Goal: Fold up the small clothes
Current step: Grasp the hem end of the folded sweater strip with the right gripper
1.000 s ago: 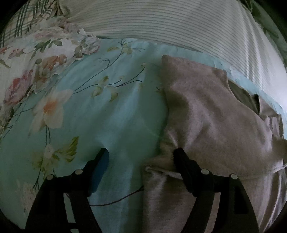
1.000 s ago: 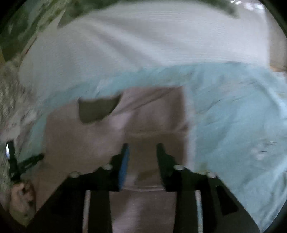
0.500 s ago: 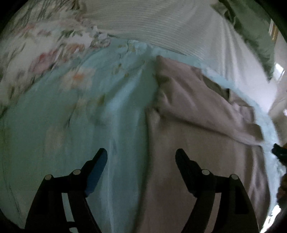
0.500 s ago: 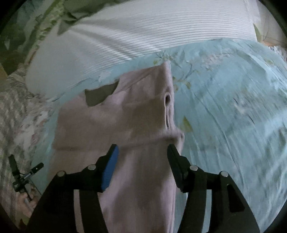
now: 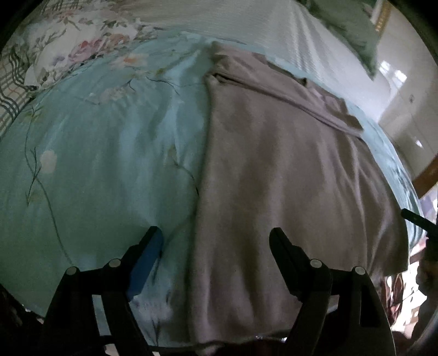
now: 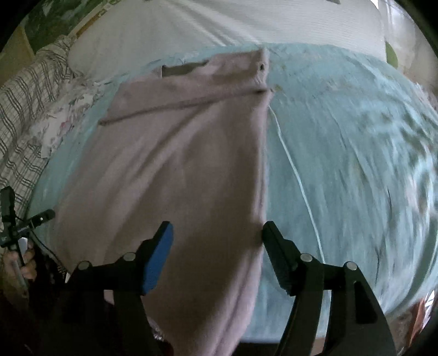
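- The pinkish-grey garment [image 5: 287, 169] lies flat on the bed, spread lengthways over the pale blue floral sheet [image 5: 104, 153], its neckline [image 6: 183, 69] at the far end toward 12 o'clock.
- The left gripper [image 5: 216, 243] hovers over the garment's near left edge with its fingers [image 5: 282, 252] spread wide and grasping nothing; one finger is over the sheet, the other over the cloth.
- The right gripper [image 6: 216, 238] is likewise released, fingers [image 6: 161, 246] wide apart, straddling the garment's right edge at 6 o'clock.
- A folded-in sleeve forms a diagonal ridge [image 5: 287, 98] across the upper part of the garment.
- A white striped pillow [image 6: 219, 24] lies beyond the neckline at 12 o'clock; a checked cloth [image 6: 24, 109] and a flowered one [image 5: 68, 52] sit at 10 o'clock.
- Nothing lies on top of the garment.
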Demonstrator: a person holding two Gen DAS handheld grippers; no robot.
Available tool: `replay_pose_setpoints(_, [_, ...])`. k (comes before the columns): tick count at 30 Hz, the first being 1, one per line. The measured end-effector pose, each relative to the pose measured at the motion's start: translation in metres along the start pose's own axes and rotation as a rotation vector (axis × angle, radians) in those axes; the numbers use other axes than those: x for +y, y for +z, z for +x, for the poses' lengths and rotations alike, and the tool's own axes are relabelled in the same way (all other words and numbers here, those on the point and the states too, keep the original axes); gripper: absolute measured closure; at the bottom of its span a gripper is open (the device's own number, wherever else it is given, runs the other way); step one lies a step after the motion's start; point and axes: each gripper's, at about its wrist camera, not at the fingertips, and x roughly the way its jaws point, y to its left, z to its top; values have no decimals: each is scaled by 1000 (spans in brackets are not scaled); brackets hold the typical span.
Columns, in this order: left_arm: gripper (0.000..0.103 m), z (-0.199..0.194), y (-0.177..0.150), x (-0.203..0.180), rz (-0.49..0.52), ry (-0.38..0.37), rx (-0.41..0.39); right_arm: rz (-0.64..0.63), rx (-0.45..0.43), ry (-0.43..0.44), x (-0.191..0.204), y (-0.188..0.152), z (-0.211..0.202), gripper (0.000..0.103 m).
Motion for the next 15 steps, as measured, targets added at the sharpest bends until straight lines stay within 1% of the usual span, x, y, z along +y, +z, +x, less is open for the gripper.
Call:
replay_pose_setpoints(3, [22, -7, -15, 1, 12, -29, 6, 27, 23, 28, -10, -18, -7, 34])
replay_pose_setpoints(5, [21, -10, -22, 2, 11, -46, 10, 21, 21, 36, -12, -24, -11, 34])
replay_pose_setpoints(9, [21, -14, -30, 3, 22, -86, 28, 10, 23, 94, -14, -31, -18, 34])
replay_pose_setpoints(10, [21, -14, -31, 4, 26, -94, 33, 14, 25, 118, -14, -33, -19, 34])
replay_pose_setpoints(12, [21, -15, -33, 4, 36, -124, 51, 21, 35, 201, -15, -37, -19, 34])
replay_pose_setpoints(15, [26, -16, -34, 6, 41, -167, 62, 5, 57, 310, -13, -45, -15, 34])
